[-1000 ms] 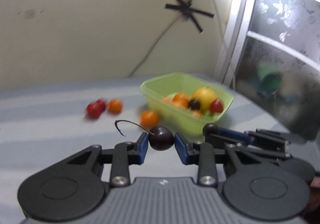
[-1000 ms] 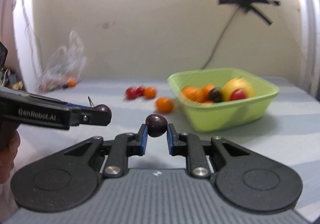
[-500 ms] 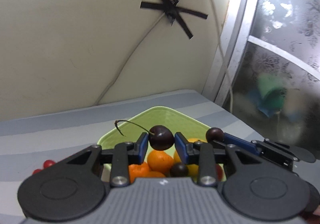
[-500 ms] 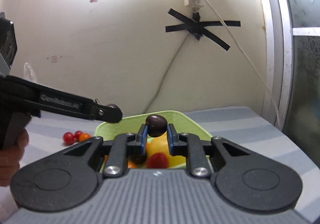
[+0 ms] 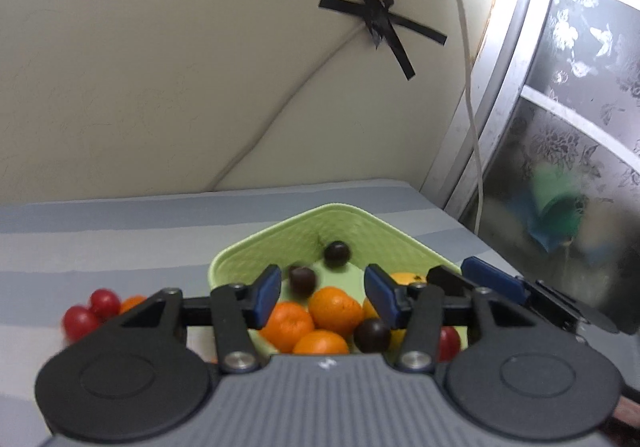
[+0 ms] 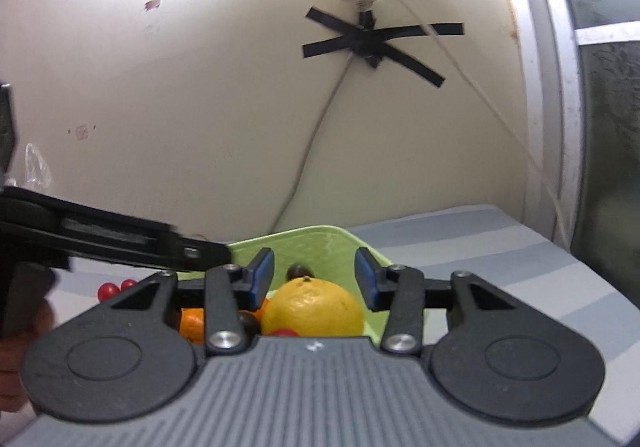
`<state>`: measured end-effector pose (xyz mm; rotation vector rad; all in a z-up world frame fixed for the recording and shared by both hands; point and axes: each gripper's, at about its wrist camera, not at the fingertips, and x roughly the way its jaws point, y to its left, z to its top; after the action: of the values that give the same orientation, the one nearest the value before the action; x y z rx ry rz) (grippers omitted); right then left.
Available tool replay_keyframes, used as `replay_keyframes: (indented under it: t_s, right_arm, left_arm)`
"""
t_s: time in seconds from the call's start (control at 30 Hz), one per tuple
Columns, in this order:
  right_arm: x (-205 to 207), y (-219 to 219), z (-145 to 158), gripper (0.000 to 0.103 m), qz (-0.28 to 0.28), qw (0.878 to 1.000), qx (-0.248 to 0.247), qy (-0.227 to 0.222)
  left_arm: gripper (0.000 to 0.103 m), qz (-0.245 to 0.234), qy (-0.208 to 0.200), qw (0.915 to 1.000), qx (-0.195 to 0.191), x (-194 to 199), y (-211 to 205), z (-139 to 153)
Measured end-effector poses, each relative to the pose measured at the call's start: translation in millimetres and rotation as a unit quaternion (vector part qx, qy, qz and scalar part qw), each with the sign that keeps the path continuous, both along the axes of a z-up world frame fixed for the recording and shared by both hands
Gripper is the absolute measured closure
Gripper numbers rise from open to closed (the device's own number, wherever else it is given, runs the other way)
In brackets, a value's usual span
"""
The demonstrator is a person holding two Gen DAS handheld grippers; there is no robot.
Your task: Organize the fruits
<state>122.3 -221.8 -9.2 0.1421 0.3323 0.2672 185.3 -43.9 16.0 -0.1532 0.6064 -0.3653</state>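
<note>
My left gripper (image 5: pixel 322 295) has just been opening; its blue pads stand apart with nothing pressed between them. My right gripper (image 6: pixel 315 276) has likewise just been opening and grips nothing. Half a second ago each pinched a dark cherry; now two glossy dark cherries (image 5: pixel 337 253) lie loose in the green basket (image 5: pixel 360 225), a thin ribbed plastic tub holding round dimpled oranges (image 5: pixel 333 307). Smooth red cherry tomatoes (image 5: pixel 92 311) sit outside on the striped cloth (image 5: pixel 100 239).
</note>
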Motion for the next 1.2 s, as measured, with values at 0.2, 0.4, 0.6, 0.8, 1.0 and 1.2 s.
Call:
replay_keyframes:
  t_s: [0.2, 0.4, 0.6, 0.8, 1.0, 1.2]
  right_arm:
    - [-15, -11, 2, 0.056, -0.042, 0.999, 0.019, -0.015]
    - [-49, -9, 1, 0.056, -0.044, 0.999, 0.023, -0.018]
    - [-82, -5, -2, 0.056, -0.036, 0.999, 0.026, -0.011]
    - [-105, 10, -5, 0.056, -0.019, 1.0, 0.019, -0.003]
    - [-113, 12, -7, 0.053, -0.015, 0.999, 0.033, 0.01]
    - [-108, 4, -10, 0.053, -0.021, 0.998, 0.06, 0.03]
  left_arm:
    - [0.053, 0.019, -0.011, 0.9996, 0.019, -50, 10, 2]
    - [0.051, 0.06, -0.016, 0.9963, 0.059, -102, 23, -7]
    - [0.051, 0.111, -0.017, 0.9882, 0.105, -138, 36, -17]
    - [0.05, 0.142, 0.0, 0.9841, 0.106, -158, 55, -32]
    - [0.05, 0.17, 0.009, 0.9777, 0.123, -167, 71, -49]
    - [0.048, 0.183, 0.003, 0.9754, 0.124, -169, 81, -55]
